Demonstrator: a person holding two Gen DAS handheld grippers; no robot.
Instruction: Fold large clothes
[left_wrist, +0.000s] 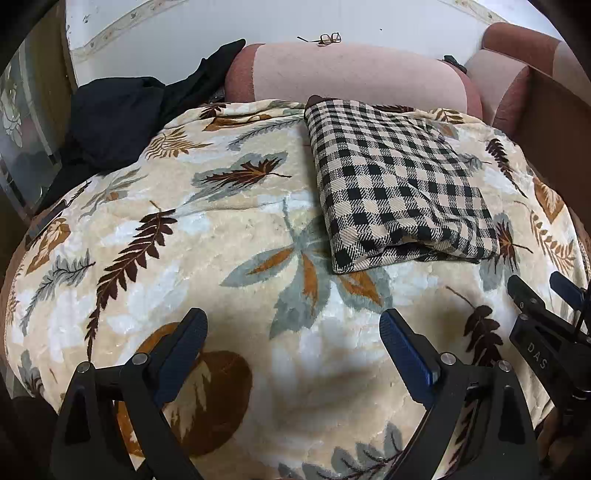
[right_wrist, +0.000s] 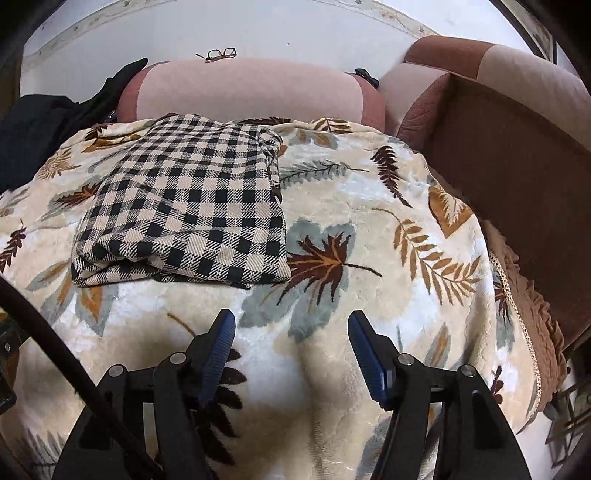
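My leaf-print blanket (left_wrist: 184, 236) covers the bed. The folded checked garment (left_wrist: 399, 184) lies on it at one o'clock from my left gripper (left_wrist: 293, 332) and eleven o'clock from my right gripper (right_wrist: 291, 332). It looks soft, thick and fairly heavy; I'd pinch its near corners. Both grippers gape, holding nothing.

1. Blanket (left_wrist: 207, 236) is bare in front of both tools, so there's room to move there.
2. Folded check cloth (left_wrist: 395, 177) sits mid-blanket, taking up the far side.
3. Black clothes (left_wrist: 110, 118) pile up far left.
4. Sofa back (right_wrist: 243, 92) and armrest (right_wrist: 517, 166) wall off the rear and right.
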